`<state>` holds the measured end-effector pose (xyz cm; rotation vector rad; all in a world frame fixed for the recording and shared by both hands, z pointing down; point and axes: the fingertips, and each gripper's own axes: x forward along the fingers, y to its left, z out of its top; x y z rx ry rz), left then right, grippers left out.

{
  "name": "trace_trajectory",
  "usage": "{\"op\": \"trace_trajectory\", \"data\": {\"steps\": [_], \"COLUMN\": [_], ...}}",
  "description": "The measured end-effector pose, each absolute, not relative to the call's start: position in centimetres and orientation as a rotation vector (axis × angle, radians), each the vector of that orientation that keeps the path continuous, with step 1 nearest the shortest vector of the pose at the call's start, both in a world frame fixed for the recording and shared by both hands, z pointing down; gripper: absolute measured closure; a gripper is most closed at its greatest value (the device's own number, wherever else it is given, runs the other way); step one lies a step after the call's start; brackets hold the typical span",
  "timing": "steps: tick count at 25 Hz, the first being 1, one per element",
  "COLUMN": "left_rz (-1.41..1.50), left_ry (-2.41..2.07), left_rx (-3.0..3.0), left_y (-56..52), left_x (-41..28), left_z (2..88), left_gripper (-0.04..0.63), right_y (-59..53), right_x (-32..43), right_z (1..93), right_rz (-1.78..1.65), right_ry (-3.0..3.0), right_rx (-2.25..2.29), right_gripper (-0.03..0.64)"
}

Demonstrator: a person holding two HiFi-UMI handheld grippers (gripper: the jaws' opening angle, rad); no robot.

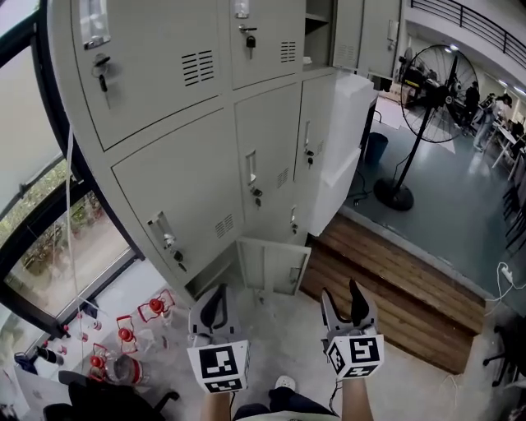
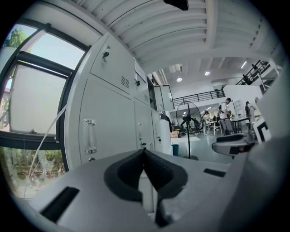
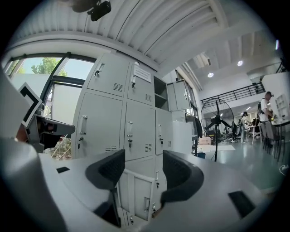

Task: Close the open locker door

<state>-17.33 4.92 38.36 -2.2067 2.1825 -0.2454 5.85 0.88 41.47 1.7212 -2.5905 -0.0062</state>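
A grey bank of lockers (image 1: 205, 148) stands ahead of me. In its bottom row one small door (image 1: 273, 265) hangs open, swung out toward the floor area; the right gripper view shows this open door (image 3: 136, 195) low between the jaws. My left gripper (image 1: 215, 306) is below and left of it, jaws closed together with nothing held, well short of the door. My right gripper (image 1: 349, 303) is below and right of the door, jaws apart and empty. A top-row locker (image 1: 316, 25) at the right also stands open.
A wooden step (image 1: 394, 284) runs along the right of the lockers. A standing fan (image 1: 431, 94) and a blue bin (image 1: 374, 150) are beyond it. Red-capped items (image 1: 123, 337) lie on the floor at left by the window (image 1: 49, 222). People stand far right.
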Motion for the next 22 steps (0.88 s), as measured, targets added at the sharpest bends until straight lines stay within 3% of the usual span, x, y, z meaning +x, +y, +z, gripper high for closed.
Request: {"op": "trace_trajectory", "data": {"steps": [22], "left_rz": [-0.303], "left_ry": [2.154], "left_rx": [-2.273], "left_y": [-6.3], "left_x": [-14.2], "left_z": [40.7], "left_gripper": [0.594], "right_y": [-8.9], "right_x": [4.7], "right_z": [46.7], "right_rz": [0.095], "right_ry": [-2.645], "right_rx": [1.467], "right_gripper": [0.364]}}
